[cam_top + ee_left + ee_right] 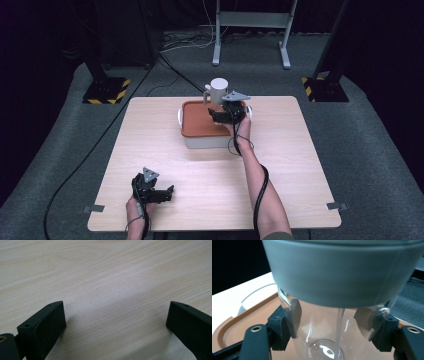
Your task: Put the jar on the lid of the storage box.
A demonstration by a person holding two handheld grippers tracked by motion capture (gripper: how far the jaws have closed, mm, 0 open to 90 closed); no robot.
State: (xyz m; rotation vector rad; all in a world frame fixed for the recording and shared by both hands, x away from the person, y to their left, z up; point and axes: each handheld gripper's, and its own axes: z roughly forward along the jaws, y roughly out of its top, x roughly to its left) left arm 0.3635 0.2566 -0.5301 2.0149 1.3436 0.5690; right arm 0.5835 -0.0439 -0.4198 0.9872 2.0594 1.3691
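A clear glass jug (322, 332) with a broad grey-white lid (342, 272) is upright over the back right part of a white box (210, 141) with a brown lid (200, 122). In the high view the jug (219, 90) shows a handle on its left. My right gripper (227, 112) is shut on the jug's clear body just under its lid, a pad (294, 315) pressed on each side, as the right gripper (334, 315) view shows. I cannot tell if the jug rests on the brown lid (242, 322). My left gripper (160, 192) sits low near the table's front left, open (116, 315) over bare wood.
The light wooden table (280, 165) has bare room in front of and beside the box. Cables trail from both grippers. Beyond the far edge are a grey floor, a metal stand (250, 30) and black posts with yellow-striped bases (106, 90).
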